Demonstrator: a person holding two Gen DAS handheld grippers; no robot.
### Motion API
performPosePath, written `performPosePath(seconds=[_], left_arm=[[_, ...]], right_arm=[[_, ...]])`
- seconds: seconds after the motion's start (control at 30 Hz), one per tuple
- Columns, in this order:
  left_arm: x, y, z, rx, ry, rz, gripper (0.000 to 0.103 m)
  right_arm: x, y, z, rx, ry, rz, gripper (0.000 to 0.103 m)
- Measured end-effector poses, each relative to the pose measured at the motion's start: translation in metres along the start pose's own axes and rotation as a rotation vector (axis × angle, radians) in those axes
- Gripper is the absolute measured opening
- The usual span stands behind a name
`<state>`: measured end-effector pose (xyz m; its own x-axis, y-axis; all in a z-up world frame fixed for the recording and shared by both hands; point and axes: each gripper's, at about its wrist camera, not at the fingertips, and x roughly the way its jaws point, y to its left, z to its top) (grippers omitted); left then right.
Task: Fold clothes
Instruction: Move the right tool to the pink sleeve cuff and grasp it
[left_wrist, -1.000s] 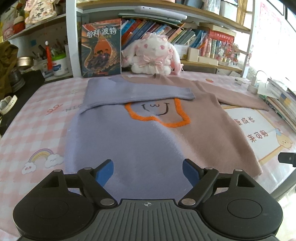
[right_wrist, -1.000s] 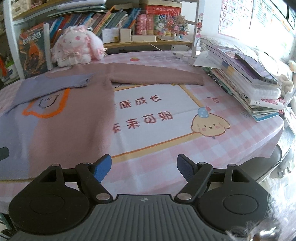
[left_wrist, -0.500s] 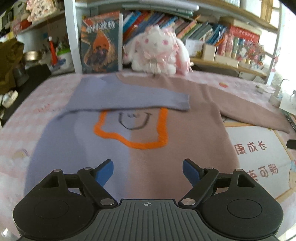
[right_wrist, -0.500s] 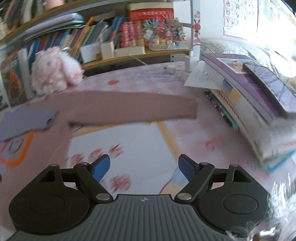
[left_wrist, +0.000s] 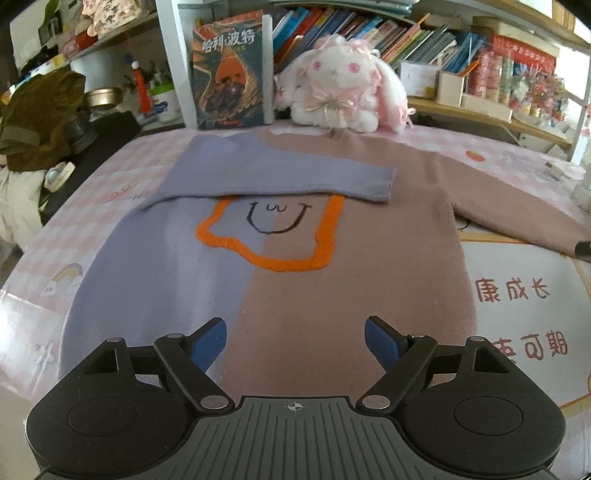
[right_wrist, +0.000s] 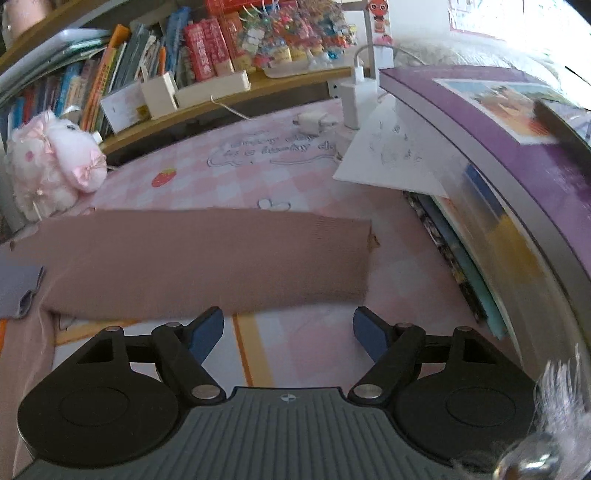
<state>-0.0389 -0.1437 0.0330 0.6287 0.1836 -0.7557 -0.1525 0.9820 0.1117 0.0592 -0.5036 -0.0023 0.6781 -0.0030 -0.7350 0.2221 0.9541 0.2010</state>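
A sweater (left_wrist: 332, 251), half lavender and half dusty pink, with an orange outline and a smiley face, lies flat on the table. Its lavender sleeve (left_wrist: 280, 177) is folded across the chest. Its pink sleeve (right_wrist: 221, 258) stretches out flat to the right; it also shows in the left wrist view (left_wrist: 517, 210). My left gripper (left_wrist: 295, 339) is open and empty above the sweater's lower body. My right gripper (right_wrist: 288, 332) is open and empty just in front of the pink sleeve, near its cuff (right_wrist: 360, 258).
A plush bunny (left_wrist: 340, 96) and an upright book (left_wrist: 231, 74) stand behind the sweater's collar, under bookshelves. A stack of books (right_wrist: 498, 177) with loose paper lies just right of the pink cuff. Chargers (right_wrist: 354, 99) sit at the back. The tablecloth (right_wrist: 258, 155) is pink check.
My right gripper has moved forward and right, from the table's front up to the pink sleeve. My left gripper has moved right and forward over the sweater. Both stay open.
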Motion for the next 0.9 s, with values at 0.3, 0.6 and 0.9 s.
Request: performPosePath(seconds=[0.3, 0.6, 0.9], left_arm=[[-0.002, -0.006, -0.002, 0.031, 0.041, 0.055, 0.085], [-0.004, -0.013, 0.0, 0.062, 0.038, 0.063, 0.085], [-0.007, -0.015, 0.0, 0.07, 0.03, 0.067, 0.085]], right_arm=[[0.019, 0.0, 0.016, 0.093, -0.054, 0.14, 0.076], [0.025, -0.017, 0.032, 0.15, -0.107, -0.033, 0.061], [0.028, -0.023, 0.024, 0.347, -0.071, 0.237, 0.046]])
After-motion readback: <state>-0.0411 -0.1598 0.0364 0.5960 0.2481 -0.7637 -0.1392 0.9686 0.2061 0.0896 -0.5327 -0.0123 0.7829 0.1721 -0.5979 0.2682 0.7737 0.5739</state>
